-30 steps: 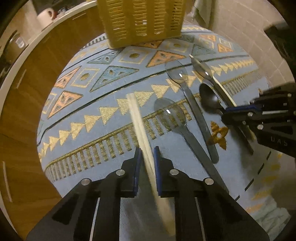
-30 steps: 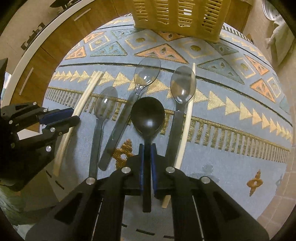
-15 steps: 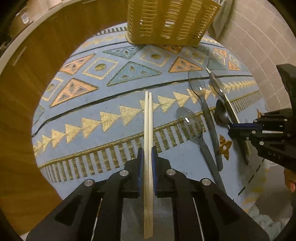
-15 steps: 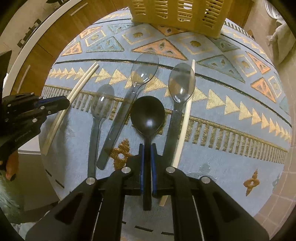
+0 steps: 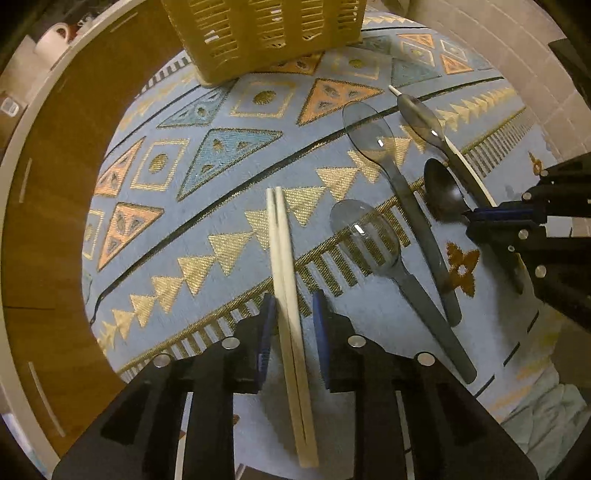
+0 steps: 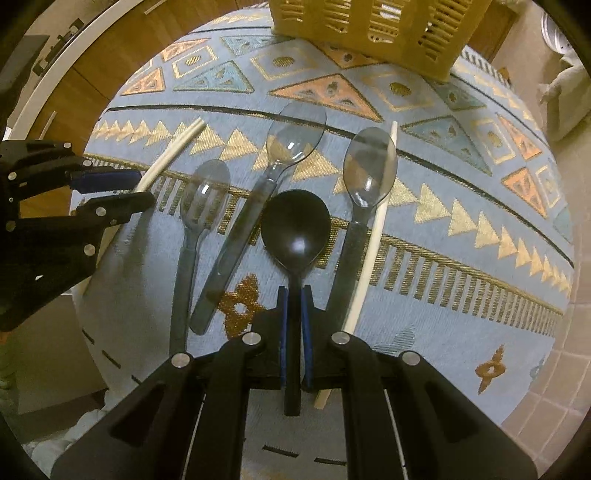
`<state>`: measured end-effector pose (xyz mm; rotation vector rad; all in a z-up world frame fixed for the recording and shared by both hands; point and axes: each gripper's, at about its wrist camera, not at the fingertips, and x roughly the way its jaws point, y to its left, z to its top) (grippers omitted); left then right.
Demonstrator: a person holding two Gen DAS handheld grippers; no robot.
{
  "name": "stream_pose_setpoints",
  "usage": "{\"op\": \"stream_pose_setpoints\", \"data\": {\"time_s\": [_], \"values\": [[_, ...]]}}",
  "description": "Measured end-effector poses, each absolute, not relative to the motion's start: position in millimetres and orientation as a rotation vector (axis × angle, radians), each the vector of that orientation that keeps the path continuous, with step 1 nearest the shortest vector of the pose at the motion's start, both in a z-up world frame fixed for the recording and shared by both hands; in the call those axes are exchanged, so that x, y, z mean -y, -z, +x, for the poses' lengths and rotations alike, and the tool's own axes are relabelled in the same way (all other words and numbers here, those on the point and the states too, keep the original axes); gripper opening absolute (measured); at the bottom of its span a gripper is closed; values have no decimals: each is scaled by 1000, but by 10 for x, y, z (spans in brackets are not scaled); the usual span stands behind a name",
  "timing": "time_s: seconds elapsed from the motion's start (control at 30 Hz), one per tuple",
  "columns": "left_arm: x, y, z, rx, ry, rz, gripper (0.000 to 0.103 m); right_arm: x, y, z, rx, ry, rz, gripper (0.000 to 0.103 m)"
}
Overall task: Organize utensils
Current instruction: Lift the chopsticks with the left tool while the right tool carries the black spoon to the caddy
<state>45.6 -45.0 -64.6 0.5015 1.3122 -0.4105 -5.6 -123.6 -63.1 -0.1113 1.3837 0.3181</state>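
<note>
Change since half a second ago: the left gripper (image 5: 293,314) has let its fingers part; the blue pads that pinched the chopstick pair (image 5: 286,280) now stand clear on either side, the sticks lying loose between them on the cloth.
Left gripper: jaws apart, straddling the chopstick pair, gap visible on both sides; also seen from the right wrist view (image 6: 110,188), at the left edge.
Right gripper (image 6: 294,314): unchanged from the earlier frames, pads pressed together on the handle of the black spoon (image 6: 295,229), bowl pointing toward the basket.
Chopstick pair: two pale sticks side by side, tips toward the basket, left of the spoons.
Clear spoons: three smoky translucent ones; the left one (image 6: 201,206) beside the chopsticks, the middle one (image 6: 284,147) lying diagonally, the right one (image 6: 367,173) just beside the black spoon.
Single chopstick (image 6: 373,236): pale, running along the right flank of the right clear spoon, touching or nearly so.
Basket (image 5: 266,33): yellow slotted plastic, upright at the far edge of the cloth, well apart from the utensils.
Surface: round table under a light blue tablecloth (image 5: 221,155) woven with gold, orange and teal triangles.
Room: wooden cabinet fronts (image 5: 44,184) to the left, pale tiled floor (image 6: 546,417) to the right.
</note>
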Motion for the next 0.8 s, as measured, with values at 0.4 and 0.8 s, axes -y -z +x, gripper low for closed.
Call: {"op": "stream_pose_setpoints", "data": {"time_s": [0.4,0.8], "values": [[234,143,208,-1048,436,234,9,1315,226,-303,-1132,-407,-6,5],[158,-1011,431,-568,446,-76,9,1618,-821,-9,-755,-433,96,5]]}}
